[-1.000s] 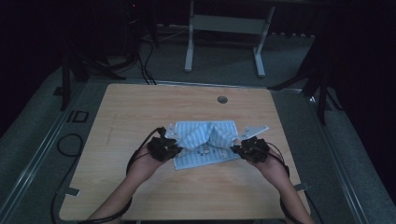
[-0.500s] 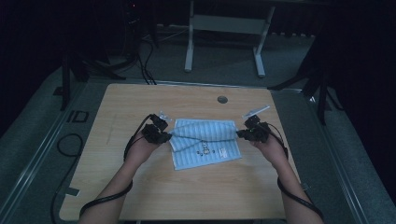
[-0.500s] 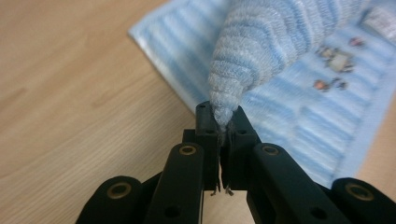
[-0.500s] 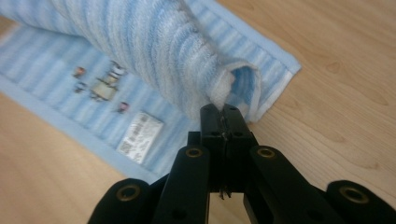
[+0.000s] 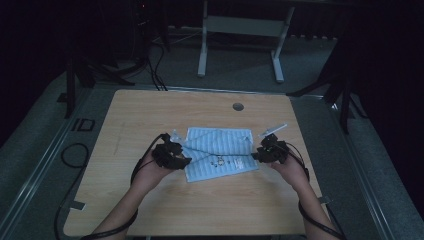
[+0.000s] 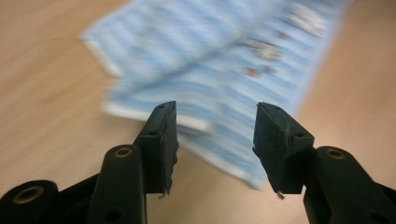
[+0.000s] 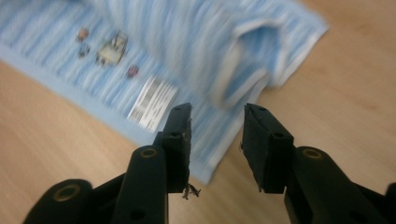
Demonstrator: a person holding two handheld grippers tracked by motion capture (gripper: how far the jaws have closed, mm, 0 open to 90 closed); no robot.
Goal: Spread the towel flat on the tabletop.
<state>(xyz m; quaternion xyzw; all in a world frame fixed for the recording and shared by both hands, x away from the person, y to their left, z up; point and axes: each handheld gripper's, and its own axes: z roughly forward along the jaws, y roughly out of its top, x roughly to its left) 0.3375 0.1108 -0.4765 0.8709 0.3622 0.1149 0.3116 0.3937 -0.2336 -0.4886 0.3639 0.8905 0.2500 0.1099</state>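
Folded blue striped cloth (image 5: 220, 152) on the table (image 5: 150, 115), flanked by left gripper (image 5: 181, 159) and right gripper (image 5: 256, 156), jaws just opened, nothing clamped.

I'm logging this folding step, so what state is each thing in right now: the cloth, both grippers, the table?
Blue striped cloth: lying folded on the table, released, its edges loose in front of both grippers.
Left gripper: open, jaws have just been opening, nothing pressed between its fingers.
Right gripper: open, jaws have just been opening, cloth beyond its fingers, not gripped.
Wooden table: flat, bearing the cloth.
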